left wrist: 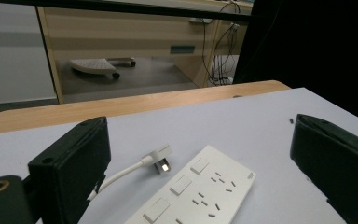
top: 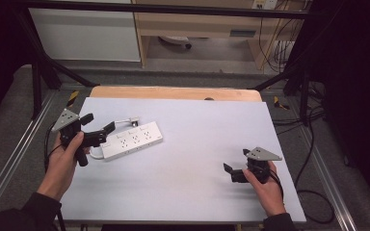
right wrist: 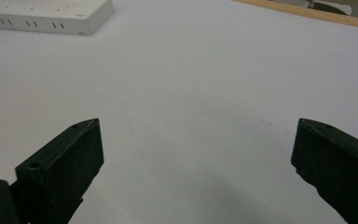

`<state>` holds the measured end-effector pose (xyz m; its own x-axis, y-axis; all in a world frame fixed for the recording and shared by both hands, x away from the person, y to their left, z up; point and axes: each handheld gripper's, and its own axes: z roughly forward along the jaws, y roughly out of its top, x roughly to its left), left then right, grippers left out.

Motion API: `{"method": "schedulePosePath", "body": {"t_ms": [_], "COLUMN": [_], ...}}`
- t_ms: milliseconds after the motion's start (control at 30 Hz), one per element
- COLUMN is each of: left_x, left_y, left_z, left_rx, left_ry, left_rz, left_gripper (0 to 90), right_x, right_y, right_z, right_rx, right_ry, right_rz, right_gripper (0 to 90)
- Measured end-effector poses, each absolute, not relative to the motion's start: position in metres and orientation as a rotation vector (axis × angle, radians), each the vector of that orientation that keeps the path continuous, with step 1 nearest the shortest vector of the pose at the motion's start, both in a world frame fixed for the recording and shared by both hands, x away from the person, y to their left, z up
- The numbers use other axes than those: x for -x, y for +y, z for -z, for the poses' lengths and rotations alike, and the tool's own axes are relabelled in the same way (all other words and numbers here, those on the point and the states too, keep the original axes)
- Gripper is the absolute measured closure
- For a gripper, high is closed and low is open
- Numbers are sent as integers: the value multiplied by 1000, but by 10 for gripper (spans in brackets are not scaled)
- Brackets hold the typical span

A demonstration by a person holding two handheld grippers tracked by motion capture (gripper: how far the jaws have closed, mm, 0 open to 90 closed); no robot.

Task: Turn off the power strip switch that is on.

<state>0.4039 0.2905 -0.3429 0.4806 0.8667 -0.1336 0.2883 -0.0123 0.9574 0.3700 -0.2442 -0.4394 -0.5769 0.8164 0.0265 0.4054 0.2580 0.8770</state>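
A white power strip (top: 132,140) lies flat on the pale mat at the left, its white cable and plug (top: 134,120) curling behind it. My left gripper (top: 98,123) hovers at the strip's near-left end, jaws wide open with nothing between them. In the left gripper view the power strip (left wrist: 200,189) lies ahead between the jaws, its plug (left wrist: 161,158) just beyond it, and my left gripper (left wrist: 200,154) stands open. My right gripper (top: 236,160) is open at the front right over bare mat. In the right gripper view the right gripper (right wrist: 198,144) is empty and the strip's end (right wrist: 46,14) lies far off.
The pale mat (top: 197,144) covers a wooden table whose far edge (top: 173,92) shows. Black frame posts stand at both sides. Cables (top: 313,144) trail off the right side. A shelf unit and a wheeled base (top: 173,42) stand beyond the table.
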Motion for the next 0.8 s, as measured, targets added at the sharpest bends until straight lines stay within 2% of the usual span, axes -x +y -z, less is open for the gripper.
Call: {"method": "schedulePosePath", "body": {"t_ms": [800], "left_x": [-346], "left_y": [315], "left_z": [343], "left_rx": [-1530], "left_ry": [1013], "left_rz": [-619], "left_gripper": [42], "right_x": [-370], "right_y": [-246], "right_z": [440], "right_rx": [-1123], "right_ry": [2090], "right_rz": [-1268], "right_gripper": [26]}}
